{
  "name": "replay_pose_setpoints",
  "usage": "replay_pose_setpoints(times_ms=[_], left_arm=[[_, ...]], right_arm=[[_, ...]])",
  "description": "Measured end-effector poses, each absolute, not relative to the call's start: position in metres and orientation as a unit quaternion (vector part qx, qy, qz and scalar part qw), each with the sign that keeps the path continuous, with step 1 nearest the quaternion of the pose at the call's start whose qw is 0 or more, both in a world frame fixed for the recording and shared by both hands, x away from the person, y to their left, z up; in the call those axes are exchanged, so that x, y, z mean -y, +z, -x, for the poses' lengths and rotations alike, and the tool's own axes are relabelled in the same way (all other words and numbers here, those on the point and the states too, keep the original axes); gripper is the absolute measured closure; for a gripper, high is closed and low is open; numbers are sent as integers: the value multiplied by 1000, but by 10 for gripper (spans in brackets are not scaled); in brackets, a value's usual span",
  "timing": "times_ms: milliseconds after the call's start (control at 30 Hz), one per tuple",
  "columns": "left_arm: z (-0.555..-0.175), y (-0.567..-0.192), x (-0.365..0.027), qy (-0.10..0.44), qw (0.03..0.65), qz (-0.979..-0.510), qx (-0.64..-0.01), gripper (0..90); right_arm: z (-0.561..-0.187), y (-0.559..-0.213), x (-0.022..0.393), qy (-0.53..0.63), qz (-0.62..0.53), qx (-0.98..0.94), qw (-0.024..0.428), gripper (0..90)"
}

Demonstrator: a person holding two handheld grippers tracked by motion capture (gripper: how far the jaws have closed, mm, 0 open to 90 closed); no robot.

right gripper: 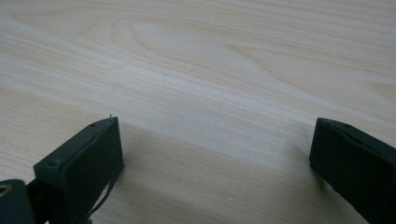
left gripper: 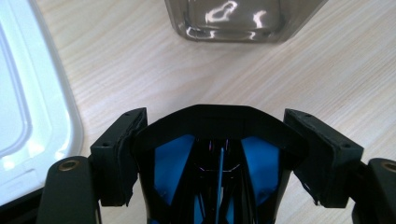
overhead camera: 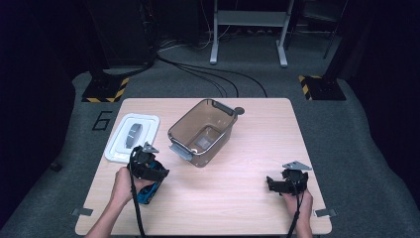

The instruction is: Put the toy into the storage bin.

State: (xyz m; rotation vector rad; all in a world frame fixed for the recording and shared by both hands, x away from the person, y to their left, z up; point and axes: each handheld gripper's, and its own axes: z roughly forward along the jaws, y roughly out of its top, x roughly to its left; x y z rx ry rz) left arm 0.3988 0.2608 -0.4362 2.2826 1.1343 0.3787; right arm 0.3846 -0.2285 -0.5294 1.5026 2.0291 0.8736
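Note:
My left gripper [overhead camera: 151, 173] sits at the table's front left, a hand behind it. Its jaws are shut on a black and blue object [overhead camera: 148, 193]. In the left gripper view the object [left gripper: 215, 126] spans the whole gap, and both pads [left gripper: 123, 154] press on its sides above the wood. My right gripper [overhead camera: 273, 184] is at the front right, held by the other hand and pointing left. In the right gripper view its jaws [right gripper: 215, 154] stand wide open over bare wood with nothing between them.
An empty, see-through brownish container [overhead camera: 184, 130] with grey latches stands mid-table, just ahead of the left gripper [left gripper: 233, 23]. Its white lid [overhead camera: 119, 144] lies flat to the left [left gripper: 28, 93]. Dark floor, cables and stand legs lie beyond the wooden table [overhead camera: 237, 198].

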Motion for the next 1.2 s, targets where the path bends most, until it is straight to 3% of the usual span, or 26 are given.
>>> replay_pose_setpoints(times_ms=[567,1200], left_arm=[[-401,-409,-272,165,300,-840,-421,249],[-449,-384,-292,189,300,-815,-458,249]], right_arm=[[-385,-529,228,318,-547,-739,233,20],[-385,-529,228,318,-547,-739,233,20]])
